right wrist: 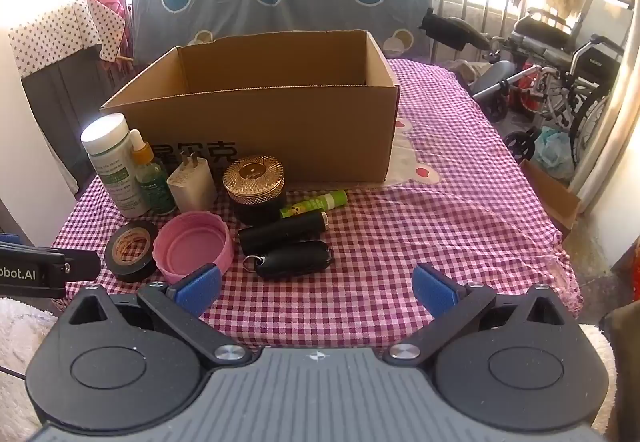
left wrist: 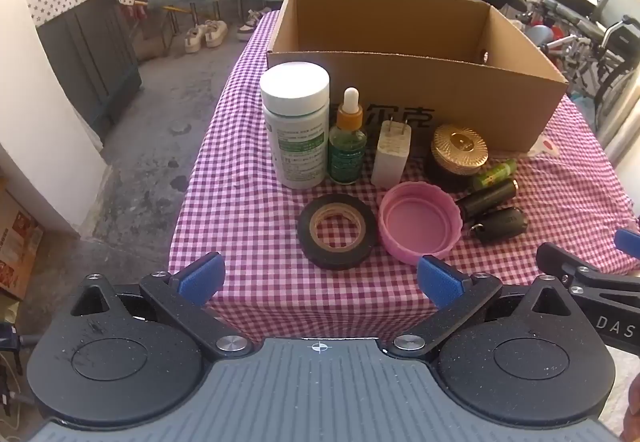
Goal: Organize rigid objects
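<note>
— Condition of the tools?
— Left gripper and right gripper both stood wide apart, holding nothing, short of the items.
— Location of the items?
— White bottle, dropper bottle, charger, tape roll and pink lid stood grouped before the cardboard box.

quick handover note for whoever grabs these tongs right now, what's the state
Left tongs: open, holding nothing, at the table's near edge.
Right tongs: open, holding nothing, at the same near edge.
Cardboard box stands open at the back; nothing visible inside, though its floor is hidden.
All items still sit on the checked cloth in front of it: white bottle, dropper bottle, charger, gold-lid jar, green tube, tape roll, pink lid, black cylinder, key fob.
Done: nothing yet.
Left: everything, presumably into the box.
</note>
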Motion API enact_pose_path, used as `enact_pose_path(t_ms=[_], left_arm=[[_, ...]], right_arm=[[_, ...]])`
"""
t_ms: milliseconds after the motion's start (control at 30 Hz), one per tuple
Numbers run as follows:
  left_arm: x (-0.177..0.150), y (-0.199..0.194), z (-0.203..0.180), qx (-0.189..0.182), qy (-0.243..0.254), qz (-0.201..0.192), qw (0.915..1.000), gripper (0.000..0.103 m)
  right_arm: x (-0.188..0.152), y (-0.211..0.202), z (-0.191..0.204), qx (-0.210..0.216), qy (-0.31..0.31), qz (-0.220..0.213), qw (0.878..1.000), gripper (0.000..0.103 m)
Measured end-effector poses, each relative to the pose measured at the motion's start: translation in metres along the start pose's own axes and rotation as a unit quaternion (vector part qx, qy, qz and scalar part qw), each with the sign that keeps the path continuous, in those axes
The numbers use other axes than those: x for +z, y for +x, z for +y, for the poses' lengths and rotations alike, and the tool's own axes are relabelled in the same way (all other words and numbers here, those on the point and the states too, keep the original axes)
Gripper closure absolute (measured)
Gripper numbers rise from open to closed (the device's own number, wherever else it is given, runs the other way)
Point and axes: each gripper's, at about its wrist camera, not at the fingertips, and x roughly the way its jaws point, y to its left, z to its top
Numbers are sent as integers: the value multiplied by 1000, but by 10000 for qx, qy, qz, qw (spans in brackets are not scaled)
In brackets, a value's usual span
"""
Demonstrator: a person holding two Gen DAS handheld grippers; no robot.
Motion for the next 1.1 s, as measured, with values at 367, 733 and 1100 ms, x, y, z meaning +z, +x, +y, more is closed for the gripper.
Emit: enact_pose_path(t_ms=[367,733,1100], left_arm=[[2,-2,7,-2,-13,18,10000,0],[-1,-2,-1,68,78,54,9999,0],[0,-2,1,88,68,71,9999,0]], right_arm=[[4,-9,-7,44,105,-183,9998,0],[5,-11,-4,62,98,-81,9999,0],[4,-10,-5,144,126,1,9998,0]])
